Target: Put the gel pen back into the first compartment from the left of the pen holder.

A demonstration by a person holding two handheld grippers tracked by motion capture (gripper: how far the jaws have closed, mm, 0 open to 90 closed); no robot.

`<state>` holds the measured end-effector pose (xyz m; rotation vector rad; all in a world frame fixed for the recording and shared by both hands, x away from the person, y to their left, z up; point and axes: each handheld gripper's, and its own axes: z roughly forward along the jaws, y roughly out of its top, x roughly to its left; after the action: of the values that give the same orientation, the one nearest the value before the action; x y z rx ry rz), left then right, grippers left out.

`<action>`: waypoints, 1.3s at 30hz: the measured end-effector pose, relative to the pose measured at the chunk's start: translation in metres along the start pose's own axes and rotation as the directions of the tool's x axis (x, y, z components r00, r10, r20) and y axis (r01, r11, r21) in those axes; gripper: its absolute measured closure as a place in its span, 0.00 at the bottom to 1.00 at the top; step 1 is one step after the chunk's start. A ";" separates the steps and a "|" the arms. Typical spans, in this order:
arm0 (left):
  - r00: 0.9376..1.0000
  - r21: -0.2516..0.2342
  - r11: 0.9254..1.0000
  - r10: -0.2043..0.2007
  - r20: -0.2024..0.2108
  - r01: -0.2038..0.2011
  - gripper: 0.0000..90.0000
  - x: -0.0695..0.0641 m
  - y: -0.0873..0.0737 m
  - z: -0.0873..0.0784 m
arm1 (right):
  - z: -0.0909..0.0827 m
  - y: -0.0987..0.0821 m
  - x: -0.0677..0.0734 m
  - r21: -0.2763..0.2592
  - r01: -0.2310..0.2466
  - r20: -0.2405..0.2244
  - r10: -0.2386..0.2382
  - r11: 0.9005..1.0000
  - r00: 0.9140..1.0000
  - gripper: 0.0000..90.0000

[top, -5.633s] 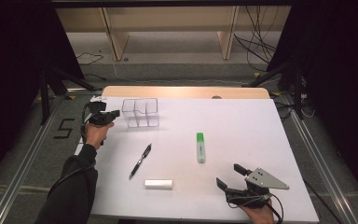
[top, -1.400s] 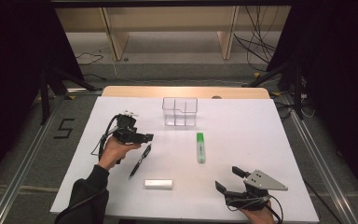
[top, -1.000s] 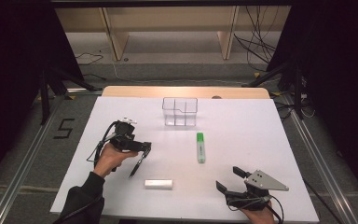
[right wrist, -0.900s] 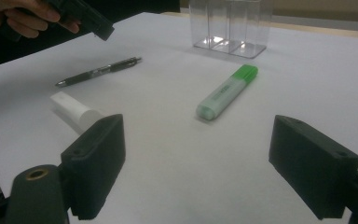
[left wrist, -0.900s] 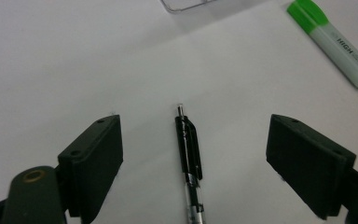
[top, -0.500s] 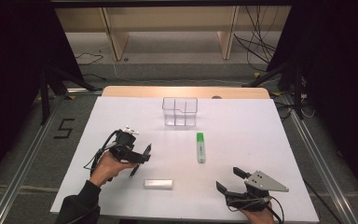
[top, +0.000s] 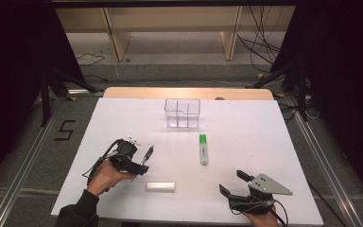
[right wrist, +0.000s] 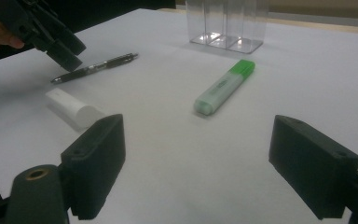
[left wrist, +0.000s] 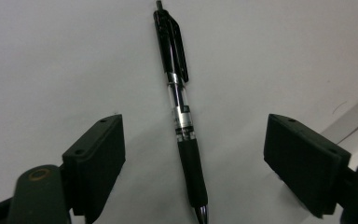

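Note:
A black click pen (top: pixel 147 154) lies on the white table (top: pixel 246 127), left of centre. My left gripper (top: pixel 141 169) hovers low over it, pointing down. In the left gripper view the pen (left wrist: pixel 182 112) runs lengthwise between the two jaws of the left gripper (left wrist: pixel 198 137); they have just been closing a little but stand wide apart and clear of the pen. My right gripper (top: pixel 232 182) rests open near the front right edge. Nothing is between the jaws of the right gripper (right wrist: pixel 200 149).
A green highlighter (top: pixel 203 149) lies mid-table, and it is ahead of the jaws in the right gripper view (right wrist: pixel 224 87). A white block (top: pixel 160 186) lies near the front, just right of the left hand. A clear compartment box (top: pixel 183 112) stands at the back centre.
The clear box went from the back left to the back centre early on. Since then the left hand has come toward the near edge and lowered over the pen. The right hand stayed put.

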<state>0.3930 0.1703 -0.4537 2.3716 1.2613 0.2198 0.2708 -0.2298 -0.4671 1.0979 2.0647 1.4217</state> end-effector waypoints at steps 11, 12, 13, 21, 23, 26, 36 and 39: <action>1.000 0.049 0.998 0.030 0.000 -0.030 0.40 -0.006 -0.004 0.000 | -0.002 0.000 0.002 -0.003 0.012 0.006 -0.012 1.000 1.000 0.22; 0.999 0.051 0.998 0.036 0.004 -0.036 0.43 -0.006 -0.005 0.000 | -0.002 0.000 0.002 0.000 0.017 0.006 -0.017 1.000 1.000 0.22; 0.999 0.054 0.998 0.040 0.006 -0.040 0.45 -0.006 -0.005 -0.001 | -0.002 0.000 0.003 0.003 0.020 0.007 -0.020 1.000 1.000 0.22; 0.999 0.082 0.996 0.045 0.013 -0.046 0.58 -0.008 -0.009 0.004 | 0.000 0.001 0.005 0.005 0.024 0.006 -0.025 1.000 1.000 0.22; 0.999 0.082 0.996 0.044 -0.001 -0.043 0.61 -0.007 -0.009 0.005 | 0.000 0.001 0.005 0.006 0.029 0.005 -0.029 1.000 1.000 0.22; 0.999 0.075 0.996 0.043 -0.008 -0.042 0.66 -0.008 -0.008 0.006 | 0.000 0.001 0.005 0.006 0.027 0.003 -0.028 1.000 1.000 0.22; 0.999 0.080 0.996 0.041 -0.025 -0.039 0.79 -0.006 -0.010 0.010 | 0.002 0.001 0.006 0.016 0.034 0.001 -0.034 0.999 0.999 0.22; 0.999 0.085 0.996 0.038 -0.027 -0.036 0.82 -0.005 -0.010 0.010 | 0.003 0.000 0.007 0.018 0.043 0.002 -0.043 0.999 0.999 0.22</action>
<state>0.3864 0.1680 -0.4669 2.4737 1.2639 0.2167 0.2685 -0.2222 -0.4673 1.0560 2.0909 1.3831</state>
